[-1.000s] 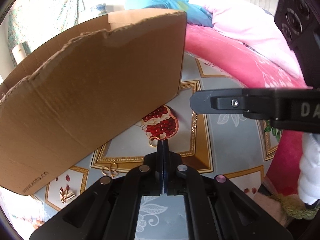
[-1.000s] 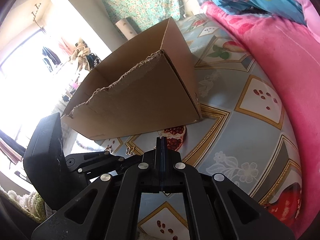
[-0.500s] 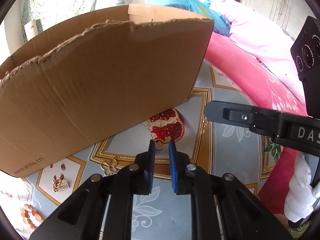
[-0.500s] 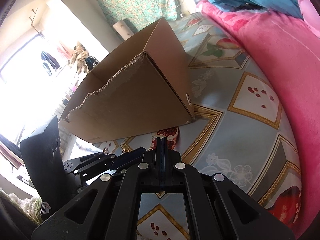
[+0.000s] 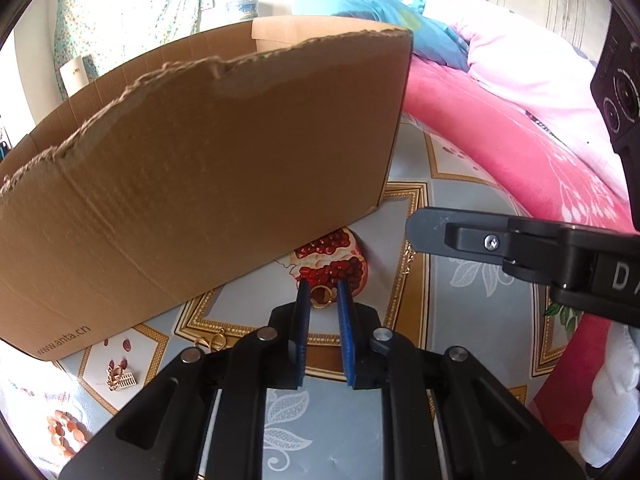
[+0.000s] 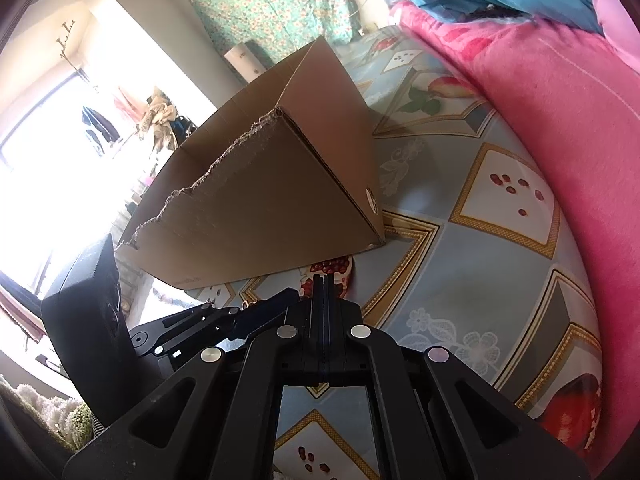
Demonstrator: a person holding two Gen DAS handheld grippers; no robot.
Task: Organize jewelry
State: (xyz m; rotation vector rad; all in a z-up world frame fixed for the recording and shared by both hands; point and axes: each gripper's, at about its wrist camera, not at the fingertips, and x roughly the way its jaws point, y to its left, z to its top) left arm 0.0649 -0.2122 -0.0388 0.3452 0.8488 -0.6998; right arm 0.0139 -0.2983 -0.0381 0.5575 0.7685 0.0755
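A small gold ring [image 5: 322, 295] lies on the patterned tablecloth [image 5: 460, 320], at the lower edge of a printed pomegranate. My left gripper [image 5: 323, 292] points down at it with its blue pads a little apart. The ring sits between the fingertips, and neither pad presses on it. My right gripper [image 6: 322, 280] is shut with nothing in it; in the left wrist view it juts in from the right [image 5: 418, 226], above a thin gold chain [image 5: 408, 258]. An open cardboard box [image 5: 200, 160] stands just behind.
More jewelry lies at the left: a gold knot piece [image 5: 214, 340], a gold comb clip [image 5: 122, 378] and an orange bead string [image 5: 64, 434]. A pink blanket [image 5: 500, 136] borders the right side. The box [image 6: 260, 208] fills the space to the back left.
The left jaws went from shut to slightly apart, and the ring now lies between their tips. The left view rolled a little. The right gripper stayed shut and in place.
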